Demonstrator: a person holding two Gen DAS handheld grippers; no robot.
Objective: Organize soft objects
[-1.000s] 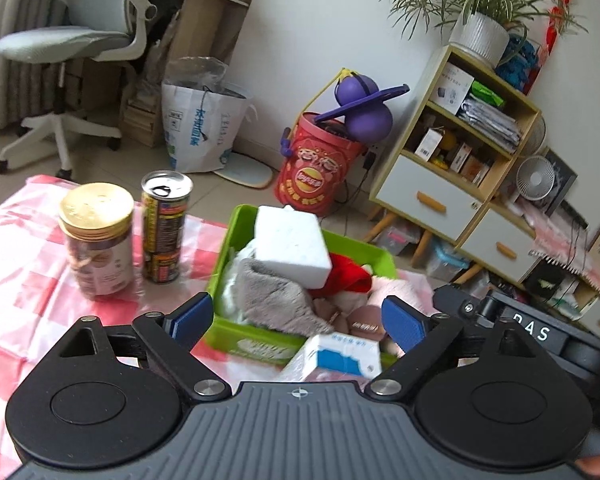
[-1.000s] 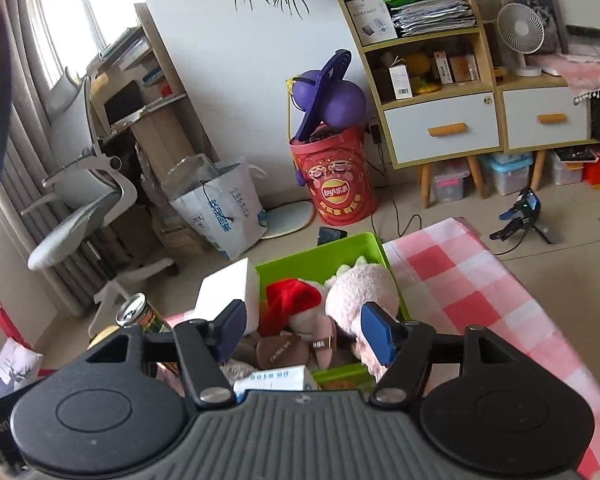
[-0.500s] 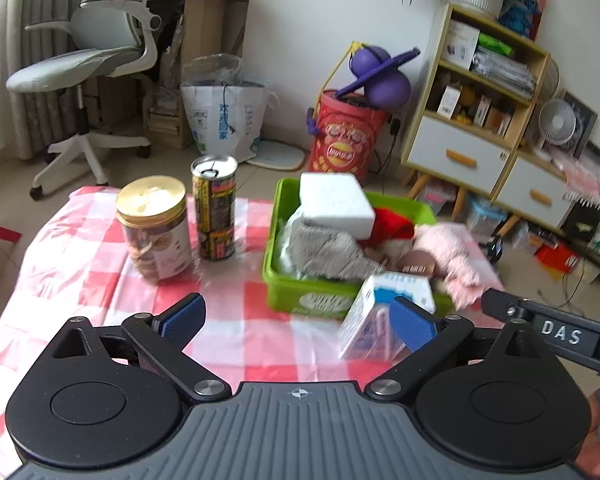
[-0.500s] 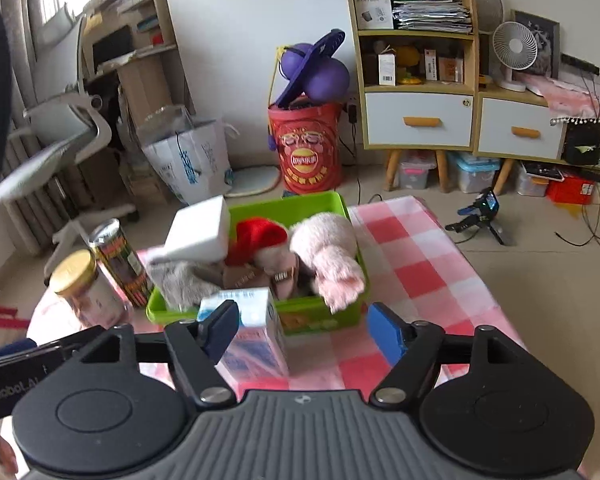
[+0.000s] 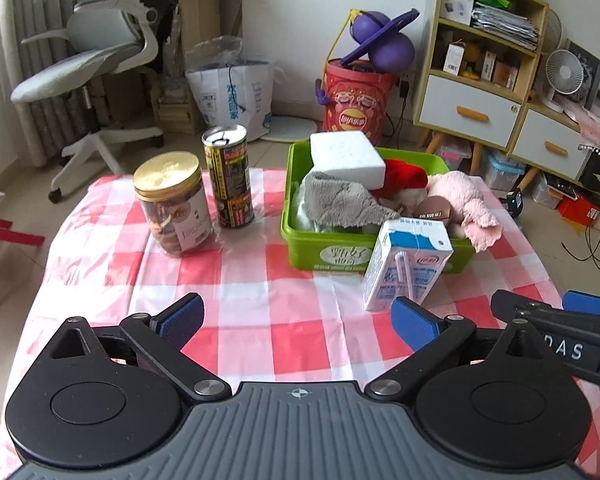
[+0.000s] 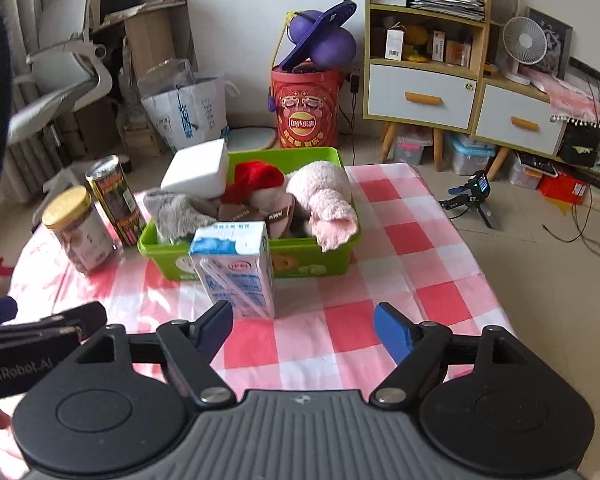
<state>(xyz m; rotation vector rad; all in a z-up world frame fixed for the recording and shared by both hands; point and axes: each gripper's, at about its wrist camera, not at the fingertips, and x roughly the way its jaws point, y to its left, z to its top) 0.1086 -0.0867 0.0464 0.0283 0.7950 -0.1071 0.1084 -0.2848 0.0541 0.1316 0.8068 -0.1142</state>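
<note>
A green bin [image 5: 300, 248] [image 6: 312, 258] stands on the red-checked tablecloth [image 5: 260, 312] [image 6: 416, 264]. It holds a white foam block [image 5: 346, 156] [image 6: 198, 168], a grey cloth [image 5: 340, 200] [image 6: 176, 212], a red plush [image 5: 400, 174] [image 6: 256, 176], a pink plush [image 5: 466, 204] [image 6: 324, 196] and brown slippers [image 5: 432, 210] [image 6: 276, 216]. My left gripper [image 5: 296, 322] is open and empty, back from the bin. My right gripper [image 6: 304, 328] is open and empty, also back from it.
A milk carton [image 5: 406, 264] [image 6: 236, 268] stands in front of the bin. A gold-lidded jar [image 5: 174, 204] [image 6: 80, 234] and a tall can [image 5: 229, 178] [image 6: 116, 200] stand left of it. An office chair [image 5: 96, 60], a red bucket [image 5: 358, 100] and a shelf unit [image 5: 480, 60] lie beyond the table.
Both grippers have pulled back and up from the bin, open throughout. The bin and carton now look farther away; nothing on the table has moved.
</note>
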